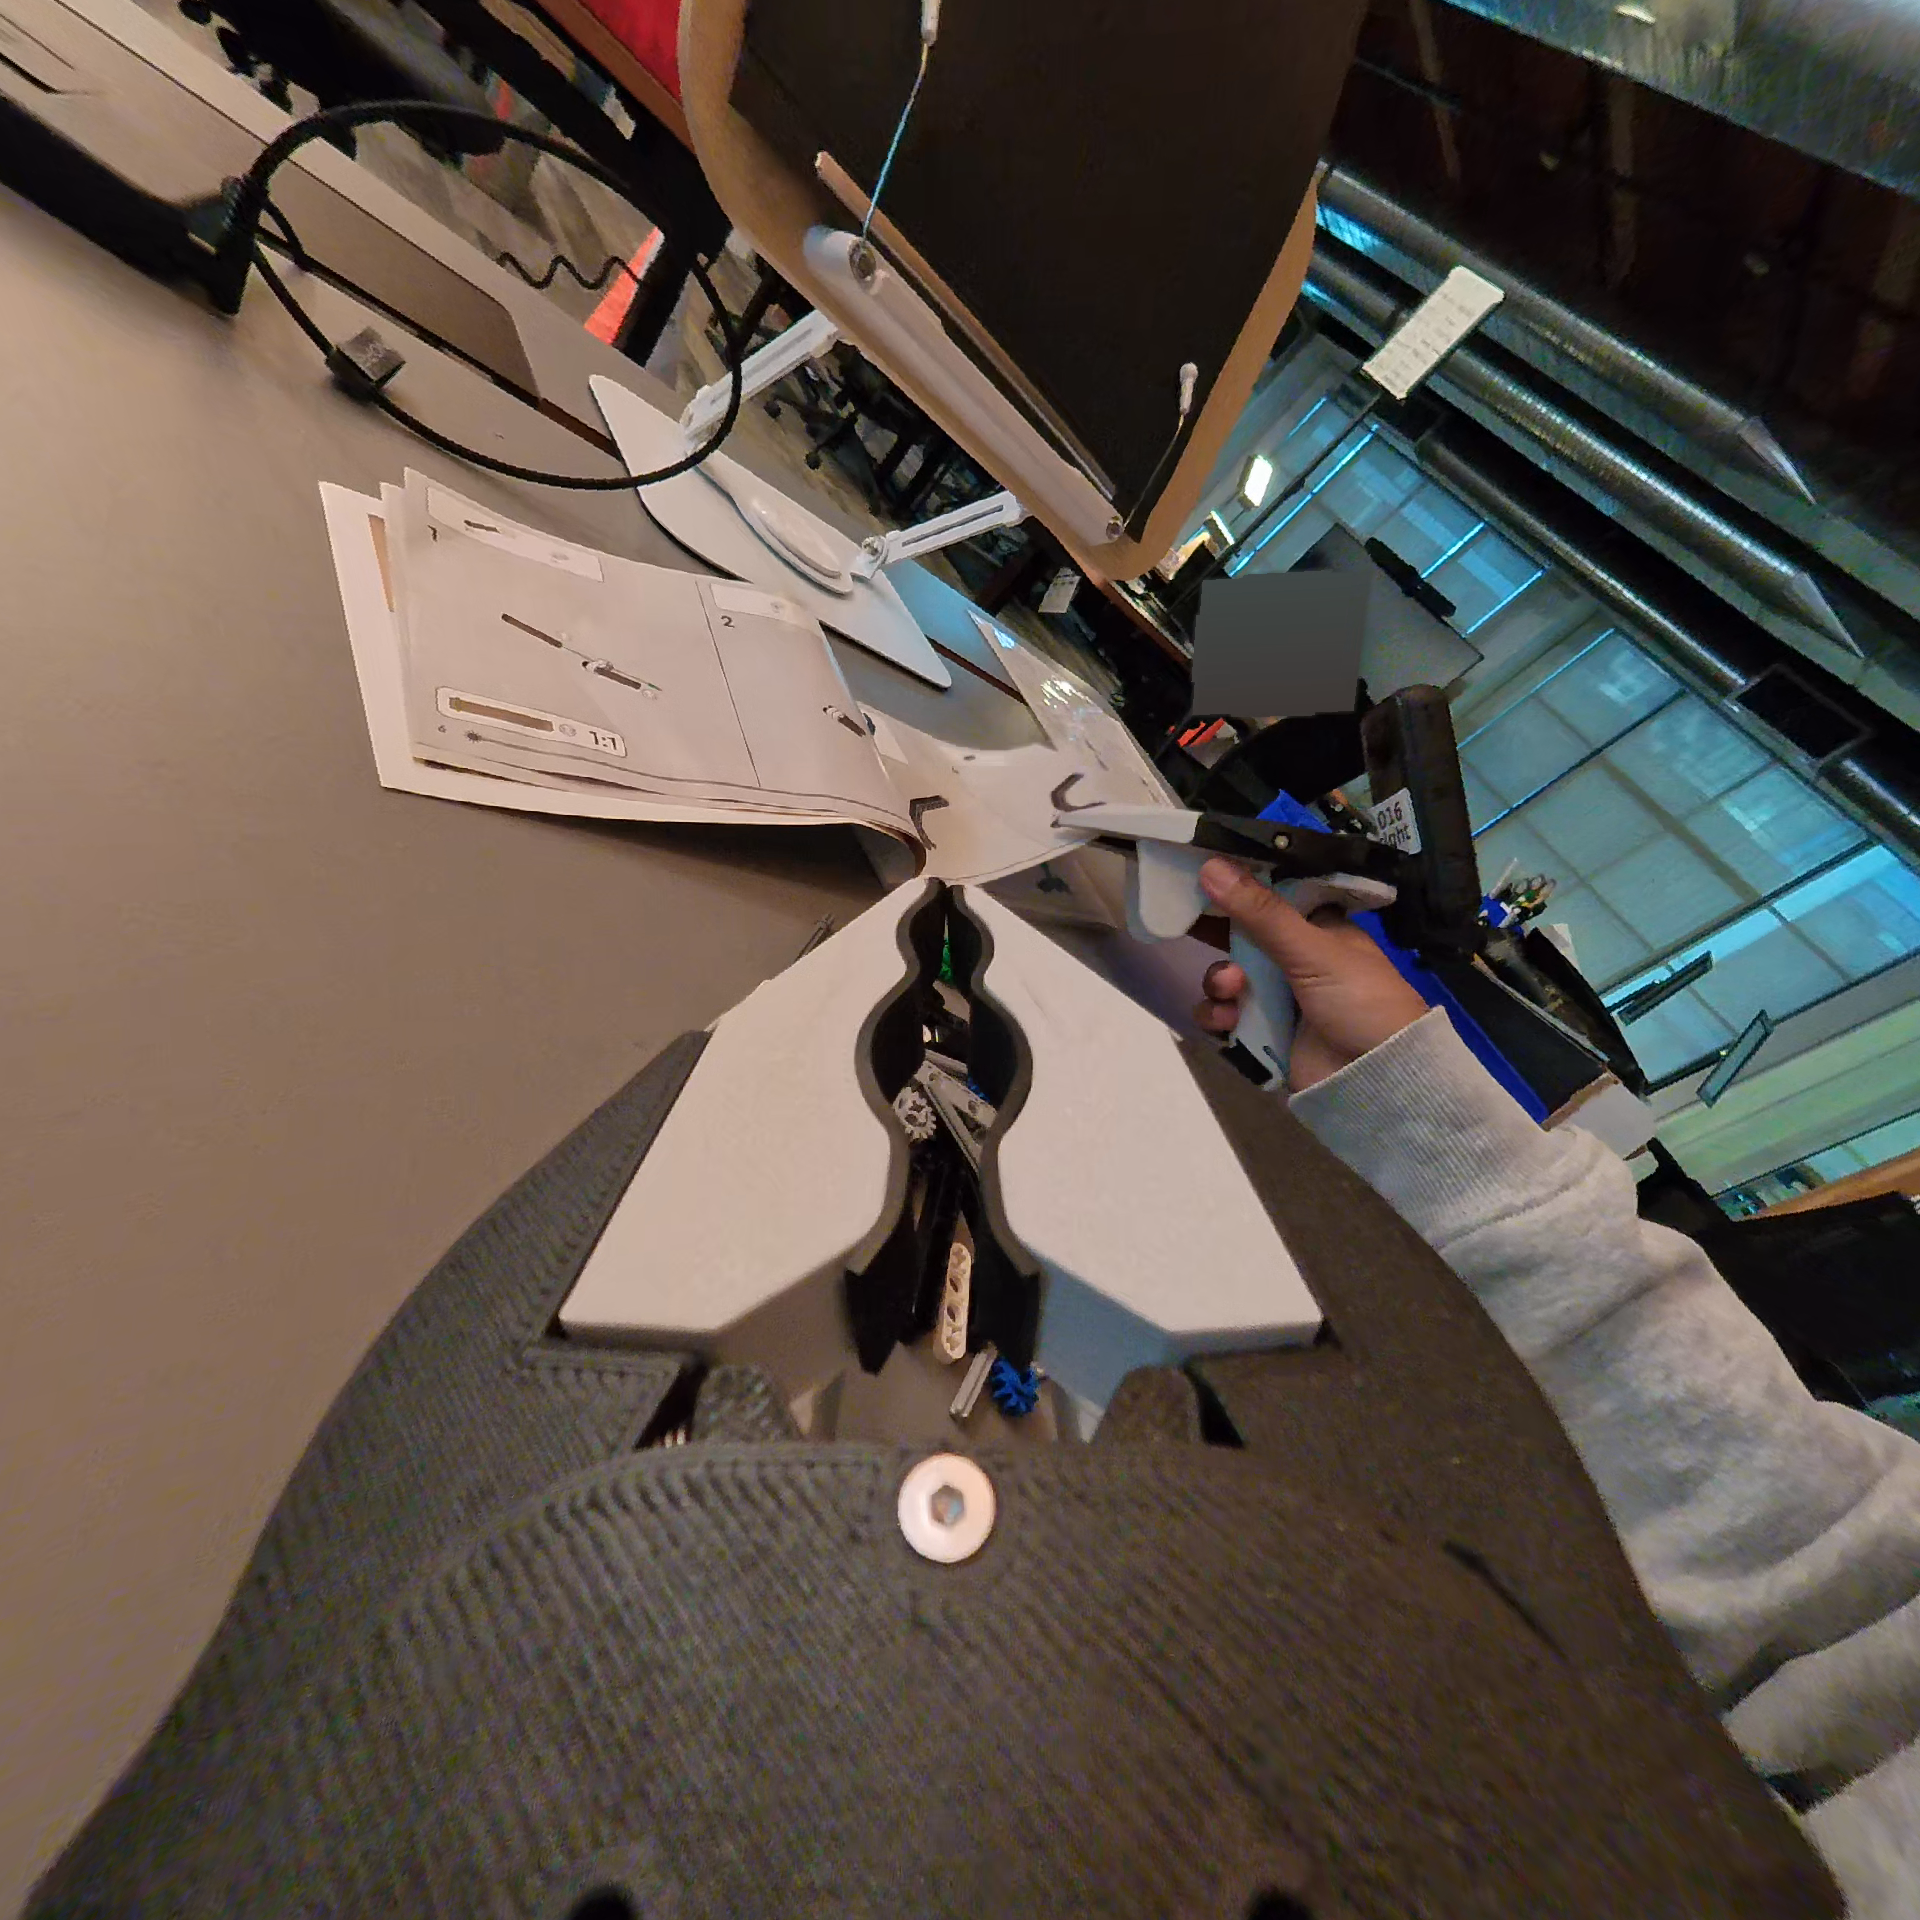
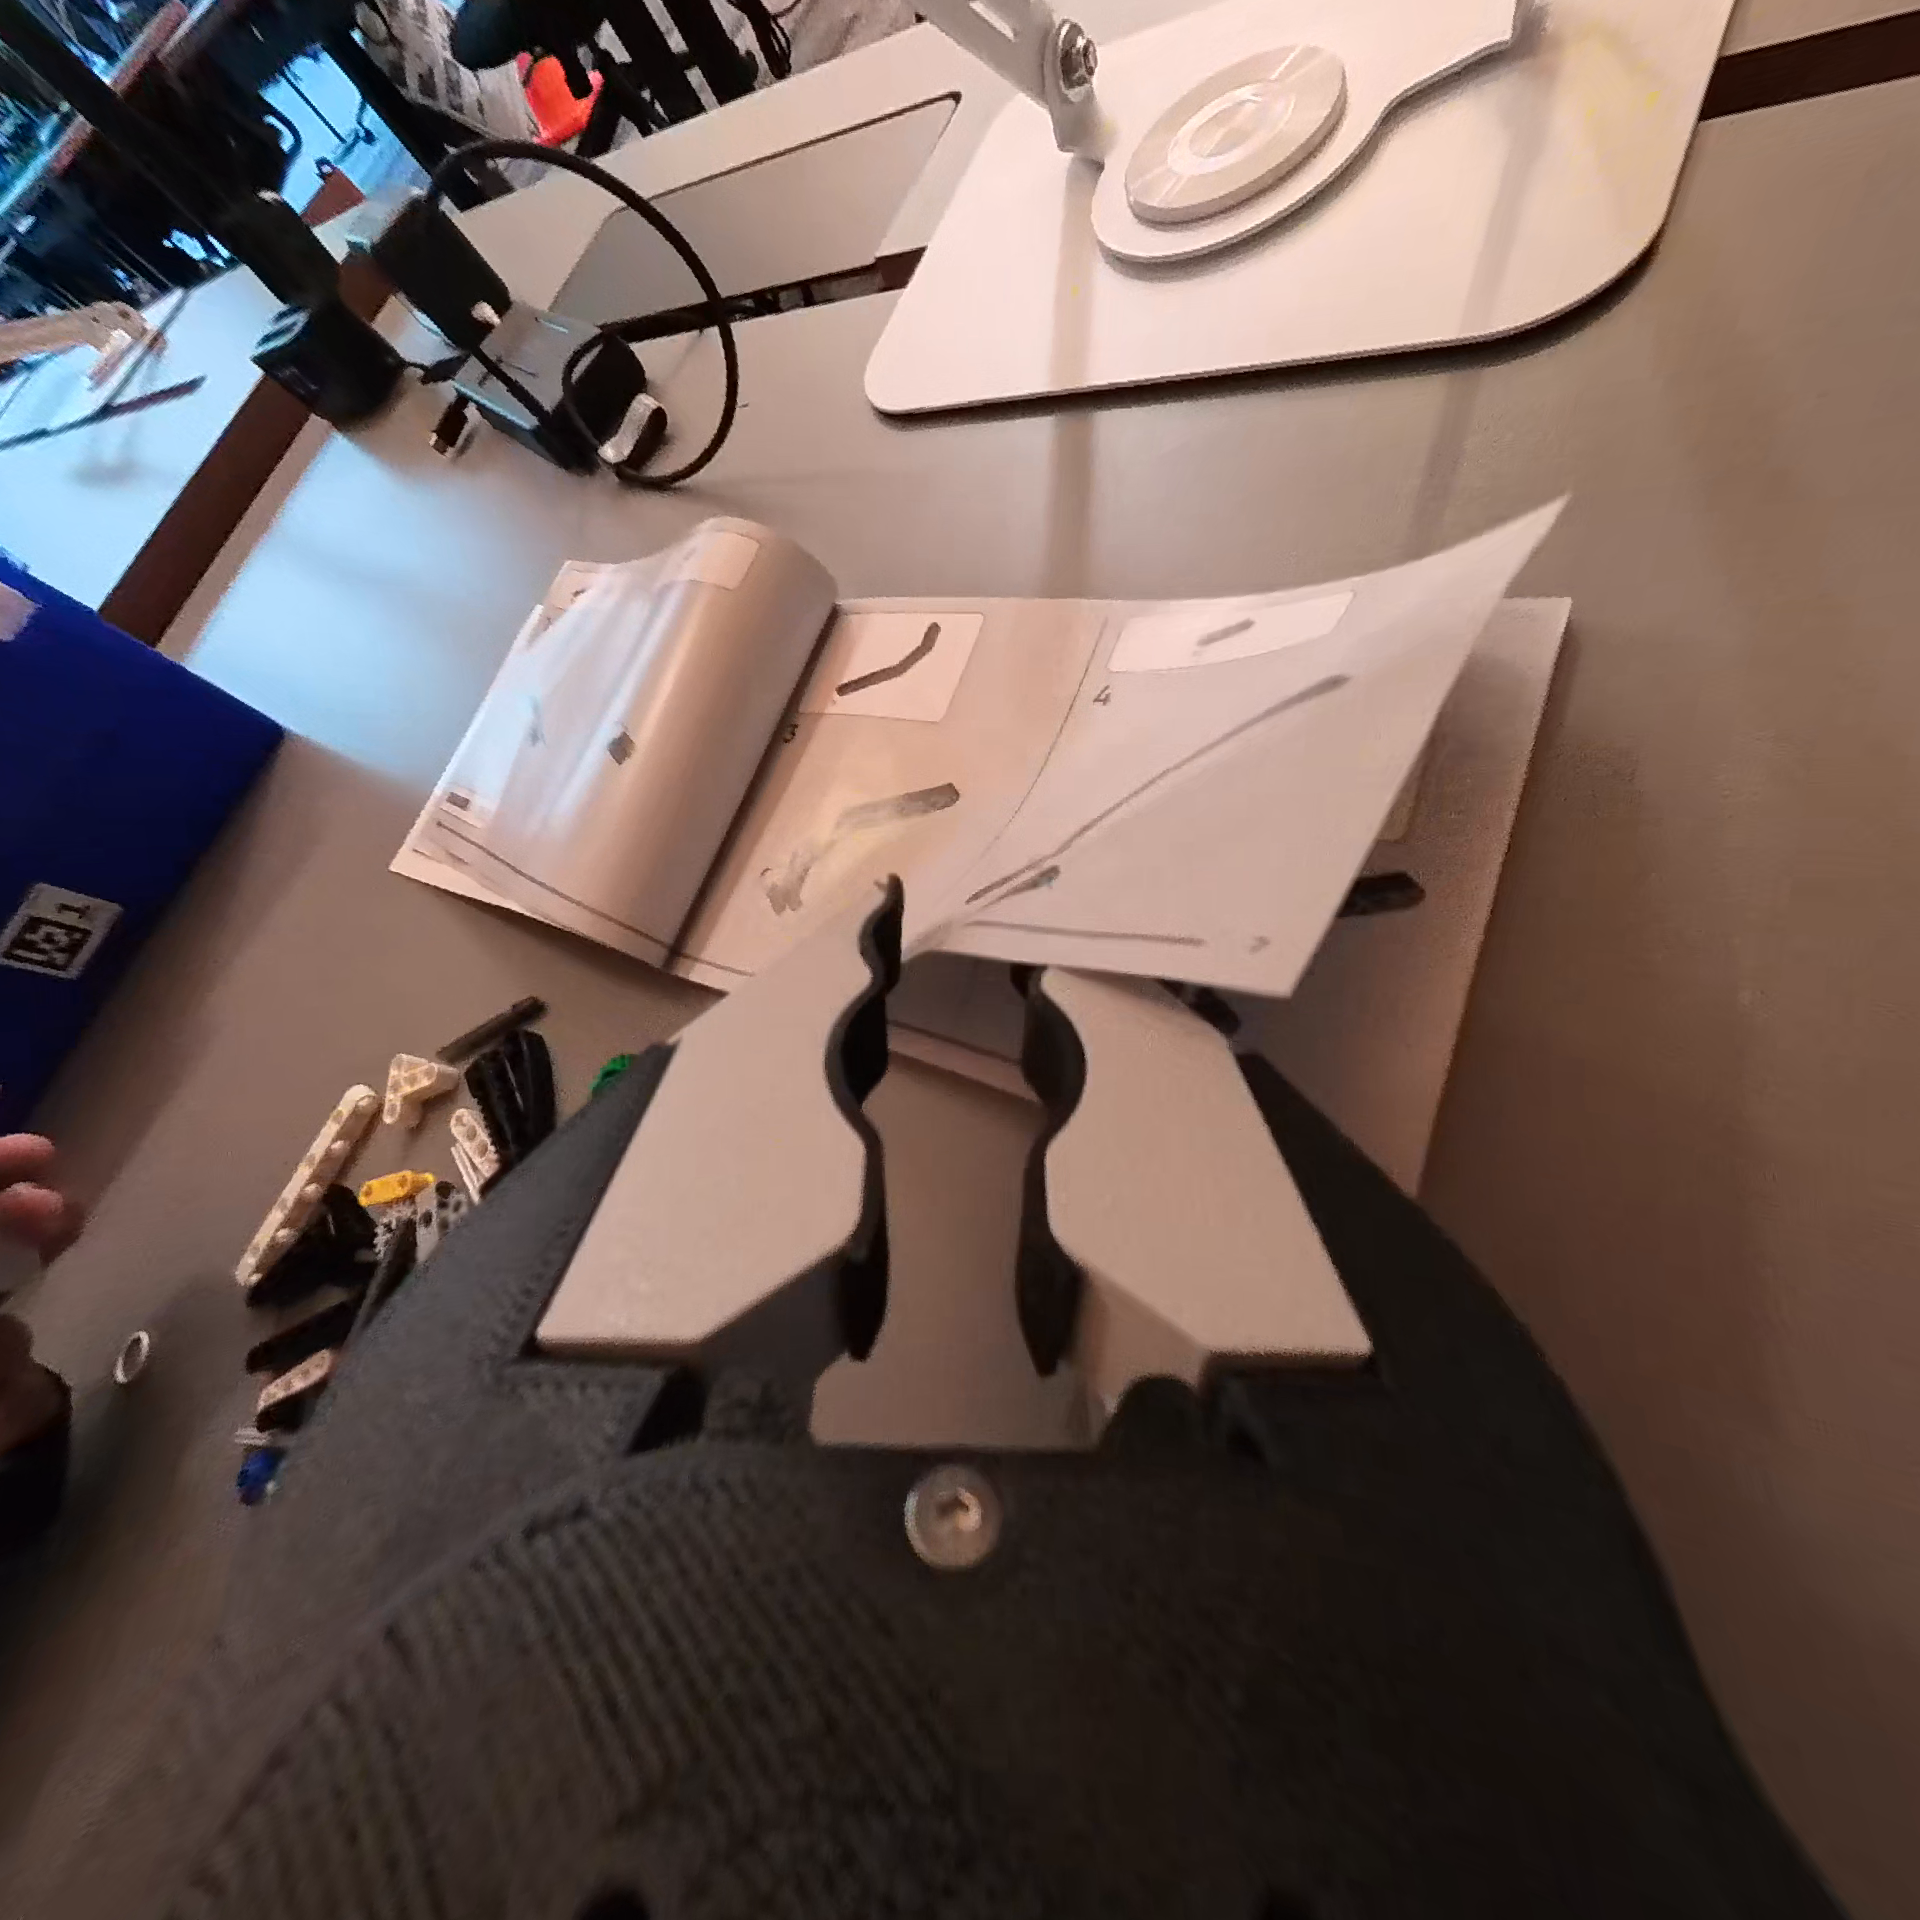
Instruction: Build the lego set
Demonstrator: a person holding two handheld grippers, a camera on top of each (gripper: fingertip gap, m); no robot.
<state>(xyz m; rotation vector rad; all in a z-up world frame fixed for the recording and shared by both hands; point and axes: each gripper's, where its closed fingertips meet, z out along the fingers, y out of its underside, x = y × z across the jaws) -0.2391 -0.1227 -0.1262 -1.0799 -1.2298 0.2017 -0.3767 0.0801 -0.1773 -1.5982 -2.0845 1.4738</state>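
An instruction booklet [image 2: 914,748] lies open on the grey table [image 2: 1662,727]; it also shows in the left wrist view [image 1: 623,686]. My right gripper [image 2: 956,935] is open at the booklet's near edge. A lifted page [image 2: 1247,790] curls up over its right finger, with the left fingertip in front of the page edge. It shows farther off in the left wrist view [image 1: 1091,831], held by a hand. A pile of loose lego pieces [image 2: 416,1143], white, black, yellow and blue, lies left of it. My left gripper [image 1: 935,888] is shut and empty above that pile [image 1: 935,1122].
A white monitor stand base [image 2: 1351,260] sits behind the booklet, with the monitor [image 1: 1039,260] overhead. A black cable loop [image 2: 707,343] and an adapter [image 2: 520,384] lie at the back left. A blue block [image 2: 94,790] with a tag is at the left. The gap from one gripper's tips to the other's is roughly 25 cm. The right gripper is farther from the blue block [image 2: 94,790], some 45 cm, than the left, some 25 cm.
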